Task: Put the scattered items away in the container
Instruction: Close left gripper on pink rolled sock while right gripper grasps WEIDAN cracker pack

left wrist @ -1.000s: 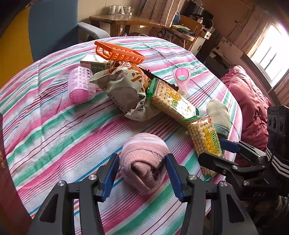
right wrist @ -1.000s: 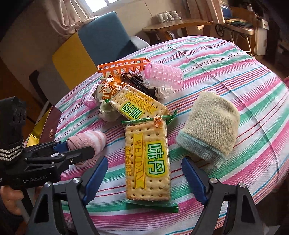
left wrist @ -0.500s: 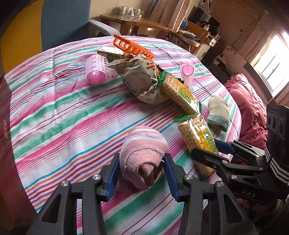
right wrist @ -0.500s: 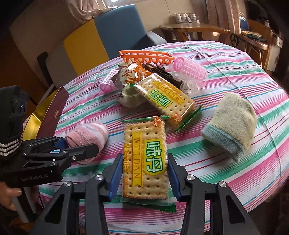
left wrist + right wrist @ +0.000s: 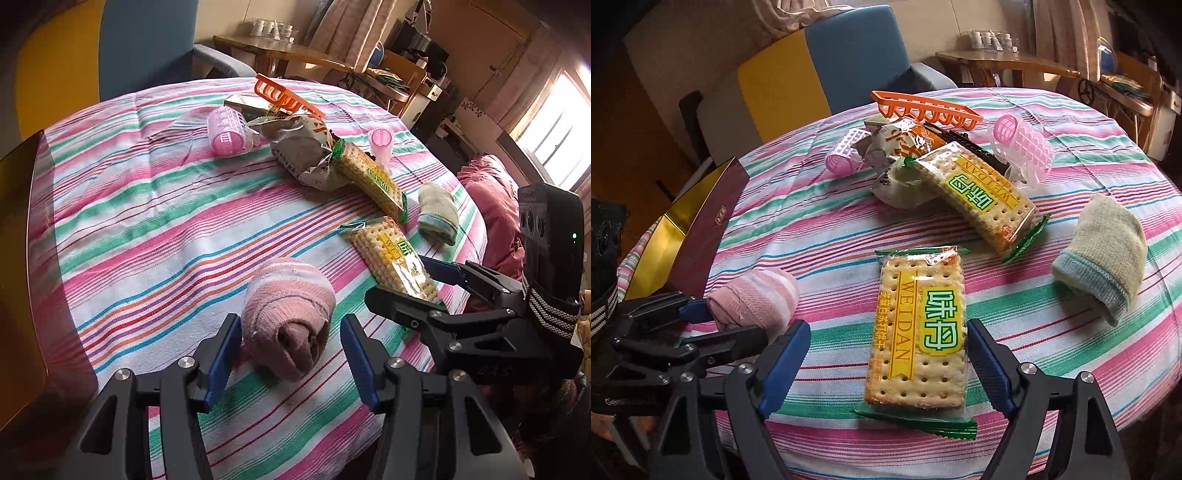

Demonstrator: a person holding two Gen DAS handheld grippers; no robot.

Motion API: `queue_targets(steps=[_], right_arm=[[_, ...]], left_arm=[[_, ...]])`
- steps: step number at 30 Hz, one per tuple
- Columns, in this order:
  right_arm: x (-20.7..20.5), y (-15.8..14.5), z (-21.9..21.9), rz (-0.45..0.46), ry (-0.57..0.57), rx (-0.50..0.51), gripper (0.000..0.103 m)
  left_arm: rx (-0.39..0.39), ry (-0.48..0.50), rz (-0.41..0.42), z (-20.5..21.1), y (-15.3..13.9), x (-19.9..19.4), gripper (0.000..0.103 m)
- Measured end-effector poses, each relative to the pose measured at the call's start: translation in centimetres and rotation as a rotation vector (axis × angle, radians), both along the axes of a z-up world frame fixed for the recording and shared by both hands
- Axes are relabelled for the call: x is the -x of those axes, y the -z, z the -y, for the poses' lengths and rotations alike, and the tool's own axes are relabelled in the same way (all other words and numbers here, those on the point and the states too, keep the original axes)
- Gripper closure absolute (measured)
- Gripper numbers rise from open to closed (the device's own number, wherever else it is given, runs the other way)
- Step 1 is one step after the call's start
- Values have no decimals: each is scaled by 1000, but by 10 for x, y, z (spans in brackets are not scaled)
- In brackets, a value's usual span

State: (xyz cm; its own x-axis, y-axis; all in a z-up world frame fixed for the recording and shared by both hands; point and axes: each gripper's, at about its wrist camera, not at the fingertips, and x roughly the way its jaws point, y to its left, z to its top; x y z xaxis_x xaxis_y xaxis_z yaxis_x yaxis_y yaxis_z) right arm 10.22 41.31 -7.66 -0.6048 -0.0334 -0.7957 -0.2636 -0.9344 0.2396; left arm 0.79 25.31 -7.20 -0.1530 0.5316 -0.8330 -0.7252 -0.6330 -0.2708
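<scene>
At the near edge of the tabletop, under striped cloth: rolled pink sock, soft knit with paler bands, darker folded opening turned toward the camera. Lies between the blue pads of the left gripper; jaws open around it, one pad against the wool, the other just apart, nothing clamped.

Just beside it, toward the right edge: flat clear packet of crackers, pale biscuits with holes, yellow band and green label, green crimped ends. Sits between the jaws of the right gripper, spread wide, both pads off the wrapper.

Toward the middle: second cracker packet, leaning on a crumpled snack bag.

At the left edge: dark red box, gold inside.
</scene>
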Motion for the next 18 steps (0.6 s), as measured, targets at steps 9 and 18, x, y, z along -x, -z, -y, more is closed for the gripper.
queue_targets(steps=[9, 18], right_arm=[[-8, 1, -6, -12, 31, -3, 17], [-5, 2, 0, 20, 0, -49, 20]], left_arm=[[-17, -22, 35, -5, 7, 12, 45], [-23, -48, 40, -9, 14, 15, 42]])
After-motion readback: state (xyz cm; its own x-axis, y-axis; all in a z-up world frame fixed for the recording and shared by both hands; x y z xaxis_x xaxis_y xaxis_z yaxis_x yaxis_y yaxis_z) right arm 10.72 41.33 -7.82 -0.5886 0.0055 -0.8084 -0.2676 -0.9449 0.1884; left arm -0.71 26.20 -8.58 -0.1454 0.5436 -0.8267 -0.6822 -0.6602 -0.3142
